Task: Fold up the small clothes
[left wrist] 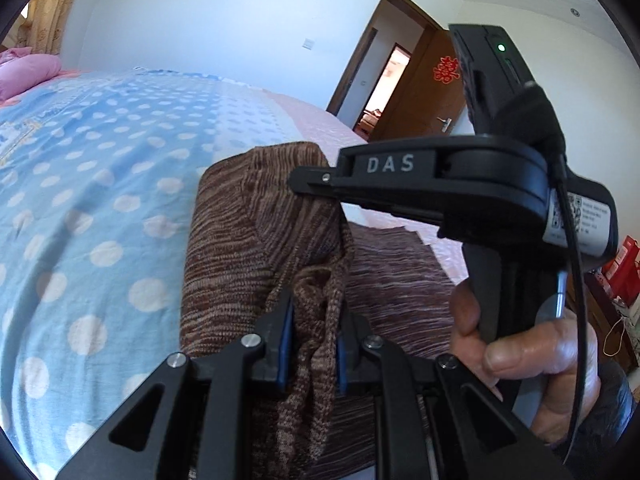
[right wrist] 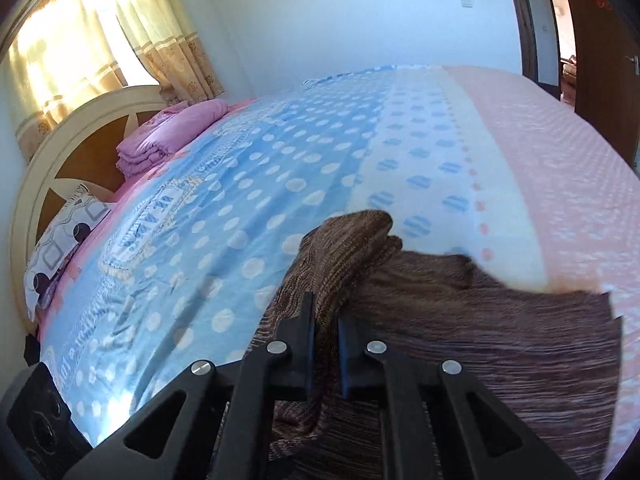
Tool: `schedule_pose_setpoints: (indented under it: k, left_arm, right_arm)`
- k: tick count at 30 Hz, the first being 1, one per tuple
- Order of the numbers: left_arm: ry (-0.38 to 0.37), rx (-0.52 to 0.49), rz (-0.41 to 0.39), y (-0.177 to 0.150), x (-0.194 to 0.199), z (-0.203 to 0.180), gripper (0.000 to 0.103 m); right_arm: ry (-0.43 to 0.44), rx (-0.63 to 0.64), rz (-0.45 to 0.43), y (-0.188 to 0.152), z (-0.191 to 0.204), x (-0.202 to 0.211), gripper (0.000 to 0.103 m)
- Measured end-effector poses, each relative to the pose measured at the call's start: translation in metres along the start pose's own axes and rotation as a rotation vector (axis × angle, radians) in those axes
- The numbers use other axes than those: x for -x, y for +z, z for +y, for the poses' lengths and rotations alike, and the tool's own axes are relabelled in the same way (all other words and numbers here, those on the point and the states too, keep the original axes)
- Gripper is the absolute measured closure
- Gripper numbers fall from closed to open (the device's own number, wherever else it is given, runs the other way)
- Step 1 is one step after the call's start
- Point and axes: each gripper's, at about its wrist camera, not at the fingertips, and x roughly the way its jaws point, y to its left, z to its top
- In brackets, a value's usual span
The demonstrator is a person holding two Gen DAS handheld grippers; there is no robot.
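Right wrist: sweater's [right wrist: 480,320] near edge cropped.

A brown, finely striped knit garment [right wrist: 460,320] lies on a bed sheet [right wrist: 240,200] of blue with white polka dots, which turns pale with blue dots, then pink, to the right. A folded pink quilt [right wrist: 160,136] rests far left beside beige patterned curtains [right wrist: 100,40].

A home bedroom: a bed [right wrist: 280,184] with dotted bedding, a headboard [right wrist: 80,148], folded pink quilt [right wrist: 168,136], curtains [right wrist: 120,32], wooden door [left wrist: 432,84].
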Motion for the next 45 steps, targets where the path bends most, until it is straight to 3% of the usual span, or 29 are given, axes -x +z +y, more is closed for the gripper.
schedule_pose_setpoints:
  k: [5, 11, 17, 25, 29, 31, 33, 35, 40, 42, 45]
  left_arm:
    - [-0.051, -0.078, 0.006, 0.007, -0.008, -0.048, 0.085]
    - [-0.097, -0.148, 0.061, -0.004, -0.044, -0.107, 0.085]
    - [-0.104, -0.173, 0.142, -0.026, -0.081, -0.136, 0.085]
    - [-0.077, -0.211, 0.169, -0.040, -0.094, -0.146, 0.085]
    - [-0.106, -0.223, 0.183, -0.036, -0.092, -0.142, 0.081]
    - [-0.126, -0.233, 0.187, -0.036, -0.079, -0.134, 0.071]
    - [-0.134, -0.257, 0.183, -0.039, -0.059, -0.128, 0.063]
    - [-0.114, -0.272, 0.156, -0.042, -0.036, -0.115, 0.050]
    - [-0.057, -0.255, 0.116, -0.048, 0.005, -0.070, 0.034]
    - [-0.012, -0.224, 0.118, -0.048, 0.010, -0.056, 0.029]
    - [0.065, -0.162, 0.131, -0.046, 0.012, -0.040, 0.029]
  right_arm:
    - [-0.061, 0.049, -0.017, 0.009, -0.034, 0.043, 0.096]
    - [-0.160, 0.059, 0.016, 0.000, -0.094, 0.069, 0.096]
    - [-0.177, -0.063, 0.059, -0.033, -0.161, 0.062, 0.096]
    - [-0.169, -0.141, 0.067, -0.062, -0.192, 0.043, 0.096]
    - [-0.179, -0.185, 0.052, -0.067, -0.196, 0.048, 0.094]
    - [-0.211, -0.193, 0.062, -0.069, -0.196, 0.056, 0.090]
    - [-0.290, -0.200, 0.058, -0.074, -0.194, 0.076, 0.071]
    - [-0.335, -0.222, 0.006, -0.085, -0.189, 0.109, 0.071]
    - [-0.239, -0.299, -0.093, -0.125, -0.157, 0.174, 0.067]
    - [-0.195, -0.335, -0.110, -0.139, -0.145, 0.184, 0.052]
    - [-0.144, -0.352, -0.106, -0.153, -0.125, 0.178, 0.051]
